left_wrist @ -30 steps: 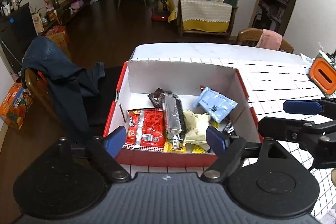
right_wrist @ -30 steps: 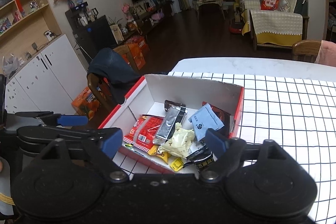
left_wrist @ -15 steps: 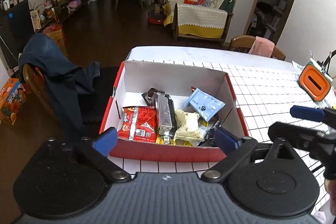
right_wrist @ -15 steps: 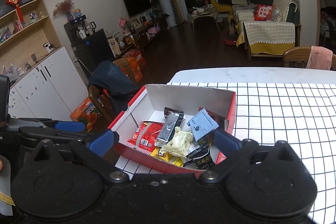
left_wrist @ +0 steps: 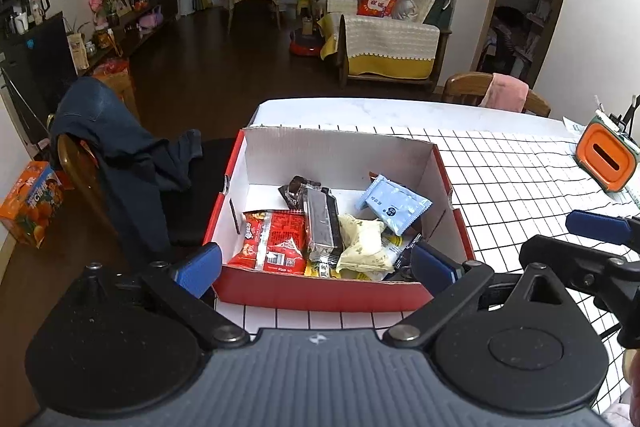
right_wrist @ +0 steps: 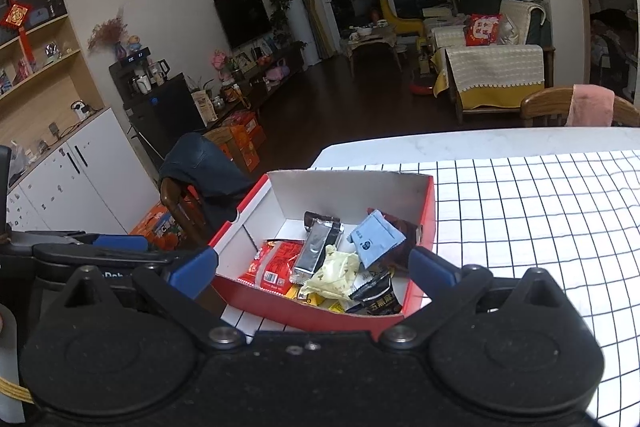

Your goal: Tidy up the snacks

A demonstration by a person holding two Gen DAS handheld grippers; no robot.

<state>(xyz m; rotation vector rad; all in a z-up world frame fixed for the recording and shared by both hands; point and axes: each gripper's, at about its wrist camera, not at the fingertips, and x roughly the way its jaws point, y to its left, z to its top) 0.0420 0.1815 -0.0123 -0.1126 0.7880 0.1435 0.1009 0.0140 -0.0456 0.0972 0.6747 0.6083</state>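
The snacks [left_wrist: 332, 231] lie heaped in the red box [left_wrist: 320, 293] at frame centre on the gridded table [left_wrist: 520, 179]; none remain outside, so sorting looks done. Left gripper [left_wrist: 316, 267] and right gripper [right_wrist: 314, 269] both gape, having just opened, empty

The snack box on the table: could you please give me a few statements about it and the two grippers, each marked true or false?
1. The red box holds several snack packets. True.
2. The light blue packet lies on the checked cloth outside the box. False: it is inside the box.
3. The left gripper grips the red packet. False: its jaws stand open and empty.
4. The right gripper is open. True.
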